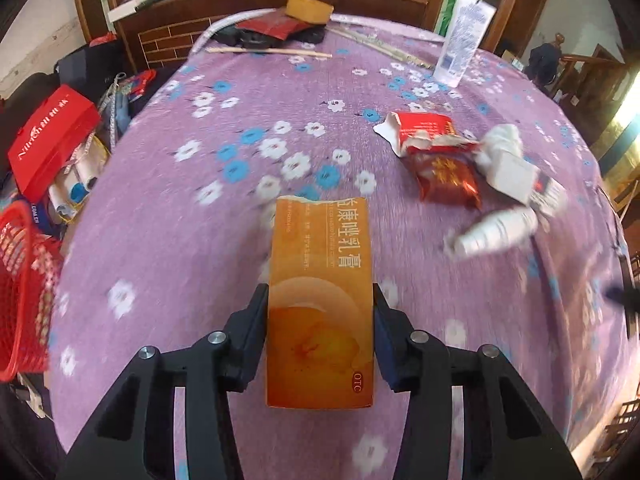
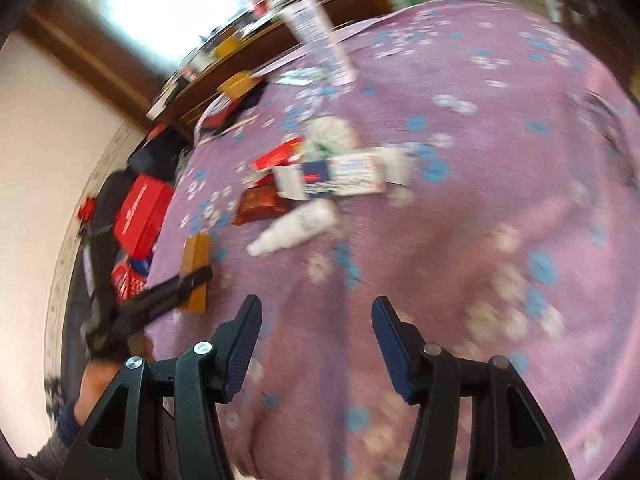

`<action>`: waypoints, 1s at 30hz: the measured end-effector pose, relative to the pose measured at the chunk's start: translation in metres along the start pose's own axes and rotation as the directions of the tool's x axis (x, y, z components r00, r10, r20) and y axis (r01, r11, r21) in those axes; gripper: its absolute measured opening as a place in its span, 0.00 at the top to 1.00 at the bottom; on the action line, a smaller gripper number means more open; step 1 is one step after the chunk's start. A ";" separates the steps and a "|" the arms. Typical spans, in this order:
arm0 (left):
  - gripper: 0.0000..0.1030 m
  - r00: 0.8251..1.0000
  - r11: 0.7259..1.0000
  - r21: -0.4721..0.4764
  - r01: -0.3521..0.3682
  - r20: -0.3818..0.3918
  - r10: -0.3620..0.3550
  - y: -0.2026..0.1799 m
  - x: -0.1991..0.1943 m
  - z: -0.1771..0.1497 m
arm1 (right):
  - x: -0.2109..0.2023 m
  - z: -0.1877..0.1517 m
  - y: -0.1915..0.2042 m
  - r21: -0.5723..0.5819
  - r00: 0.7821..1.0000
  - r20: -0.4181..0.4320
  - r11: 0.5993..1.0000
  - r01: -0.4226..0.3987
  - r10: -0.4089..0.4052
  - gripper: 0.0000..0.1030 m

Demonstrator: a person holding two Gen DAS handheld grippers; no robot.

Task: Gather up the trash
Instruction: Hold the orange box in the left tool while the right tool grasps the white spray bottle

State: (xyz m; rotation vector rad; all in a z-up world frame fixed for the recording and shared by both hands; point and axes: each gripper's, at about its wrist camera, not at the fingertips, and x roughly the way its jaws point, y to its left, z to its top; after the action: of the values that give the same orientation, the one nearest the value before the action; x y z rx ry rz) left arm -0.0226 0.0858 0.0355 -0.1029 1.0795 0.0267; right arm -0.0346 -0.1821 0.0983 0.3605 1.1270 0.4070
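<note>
Now the left gripper [image 1: 320, 304] holds an orange box [image 1: 320, 300] over the purple bed cover [image 1: 200, 240]. Meanwhile the right gripper [image 2: 316, 320] is half open with nothing inside, near the white bottle [image 2: 296, 228].

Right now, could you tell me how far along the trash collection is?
Nothing shows as binned yet; the red basket beside the bed shows no trash. In hand: the left tongs clamp an orange box. The right tongs are open and empty. Left: red wrappers, a white bottle and small boxes.
</note>
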 end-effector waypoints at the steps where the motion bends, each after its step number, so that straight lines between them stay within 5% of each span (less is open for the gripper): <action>1: 0.56 1.000 1.000 0.002 0.000 0.008 0.000 0.001 -0.007 -0.006 | 0.008 0.008 0.006 -0.024 1.000 -0.003 1.000 0.005 -0.005 0.47; 6: 0.56 0.999 1.000 0.003 -0.004 0.045 0.004 0.007 -0.038 -0.028 | 0.049 0.047 0.031 -0.137 0.999 -0.035 0.991 0.015 -0.020 0.57; 13: 0.56 0.998 1.000 -0.021 -0.019 0.061 0.020 0.016 -0.056 -0.048 | 0.098 0.075 0.031 -0.192 0.991 -0.108 0.979 0.063 -0.085 0.58; 21: 0.56 0.998 0.998 -0.051 -0.032 0.055 0.035 0.023 -0.057 -0.055 | 0.086 0.039 0.029 -0.166 0.980 -0.200 0.986 -0.025 -0.009 0.58; 30: 0.56 0.998 1.000 -0.021 -0.023 0.057 0.024 0.013 -0.052 -0.048 | 0.099 0.015 0.051 -0.311 0.978 -0.178 0.949 0.050 -0.110 0.58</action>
State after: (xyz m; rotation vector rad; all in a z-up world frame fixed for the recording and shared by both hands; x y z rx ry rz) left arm -0.0902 0.0952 0.0582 -0.1070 1.0235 0.0609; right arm 0.0093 -0.0909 0.0496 0.0021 1.2410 0.5444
